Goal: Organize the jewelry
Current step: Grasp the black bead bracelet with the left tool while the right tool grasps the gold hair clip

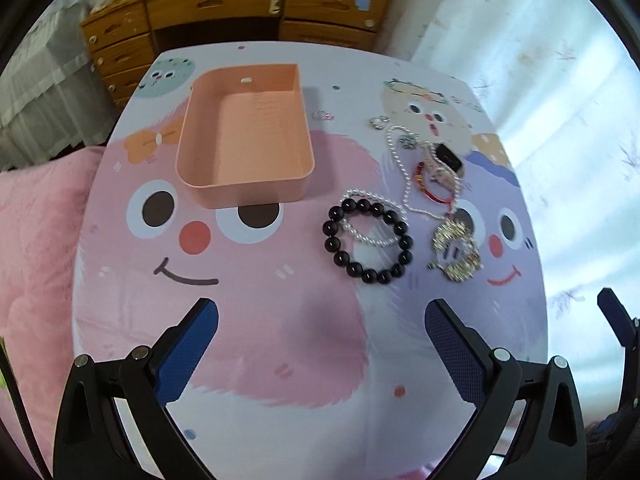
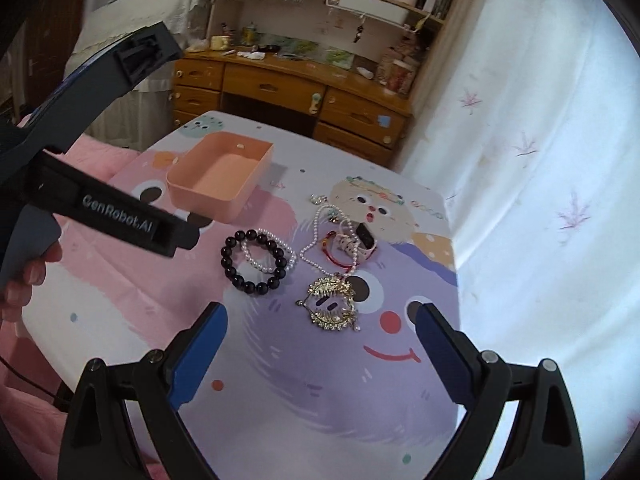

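An empty peach box (image 1: 244,136) (image 2: 222,176) stands at the table's far left. To its right lies a black bead bracelet (image 1: 368,240) (image 2: 254,262) overlapping a small pearl bracelet (image 1: 370,216) (image 2: 268,252). Further right are a gold ornate piece (image 1: 456,252) (image 2: 332,304), a pearl necklace (image 1: 402,168) (image 2: 316,236), a red cord bracelet (image 1: 426,186) (image 2: 330,250) and a watch (image 1: 448,158) (image 2: 362,240). Small rings (image 1: 378,122) (image 2: 318,199) lie behind. My left gripper (image 1: 320,324) and right gripper (image 2: 320,328) hover open, both empty, short of the jewelry.
The cartoon-print table (image 1: 280,340) (image 2: 300,380) sits on a pink blanket (image 1: 36,240). A wooden desk with drawers (image 1: 224,12) (image 2: 288,92) stands behind, a white curtain (image 2: 540,200) at right. The left gripper's body (image 2: 100,200) and a hand (image 2: 24,280) cross the right wrist view.
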`<state>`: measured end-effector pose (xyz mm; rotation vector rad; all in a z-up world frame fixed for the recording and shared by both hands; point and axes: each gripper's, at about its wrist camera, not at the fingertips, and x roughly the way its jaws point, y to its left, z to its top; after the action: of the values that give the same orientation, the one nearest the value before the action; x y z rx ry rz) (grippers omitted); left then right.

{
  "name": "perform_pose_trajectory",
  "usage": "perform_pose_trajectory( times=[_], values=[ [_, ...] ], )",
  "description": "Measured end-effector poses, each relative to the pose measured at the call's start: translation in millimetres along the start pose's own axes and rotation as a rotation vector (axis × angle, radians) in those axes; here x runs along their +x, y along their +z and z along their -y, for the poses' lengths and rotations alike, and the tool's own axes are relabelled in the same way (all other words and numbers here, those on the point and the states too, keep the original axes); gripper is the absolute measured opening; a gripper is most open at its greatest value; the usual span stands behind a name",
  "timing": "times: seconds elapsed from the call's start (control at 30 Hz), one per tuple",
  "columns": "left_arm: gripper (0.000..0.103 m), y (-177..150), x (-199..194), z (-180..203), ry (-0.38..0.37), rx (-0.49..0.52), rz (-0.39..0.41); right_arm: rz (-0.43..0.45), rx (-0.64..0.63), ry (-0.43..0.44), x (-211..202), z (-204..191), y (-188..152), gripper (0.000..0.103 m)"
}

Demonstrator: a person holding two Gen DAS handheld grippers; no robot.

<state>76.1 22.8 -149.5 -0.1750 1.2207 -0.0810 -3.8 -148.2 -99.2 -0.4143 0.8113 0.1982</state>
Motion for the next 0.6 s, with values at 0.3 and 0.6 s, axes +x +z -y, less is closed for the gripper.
perform_pose_trajectory(
  times=[0.3, 0.6],
  values=[
    [0.078, 7, 69, -2, 0.014, -0.227, 0.010, -0.058, 0.187, 0.102, 98, 42, -17, 0.071],
    [0.055, 15, 96, 8, 0.032, -0.277, -0.013, -0.151, 0.196, 0.180, 142, 58, -27, 0.036]
  ],
)
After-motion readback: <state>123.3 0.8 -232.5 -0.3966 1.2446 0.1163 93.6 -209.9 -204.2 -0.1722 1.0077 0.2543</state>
